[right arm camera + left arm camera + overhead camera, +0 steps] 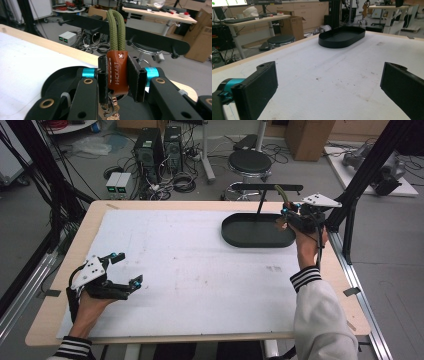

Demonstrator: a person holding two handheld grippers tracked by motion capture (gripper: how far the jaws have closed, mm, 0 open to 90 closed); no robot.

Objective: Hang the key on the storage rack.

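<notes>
White bench point(200, 270), black tray point(240, 237) near far right corner.
Right claw point(117, 80) clamped on keychain point(117, 75) over tray; left claw point(125, 270) wide open, empty, near left edge.

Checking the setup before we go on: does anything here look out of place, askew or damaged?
Nothing stands out. The right claw grips the brown leather keychain tab with an olive rope loop above the black oval tray; the white table mat shows faint specks.

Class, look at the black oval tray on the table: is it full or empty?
Empty. The tray shows only its bare black floor in the left gripper view.
</notes>
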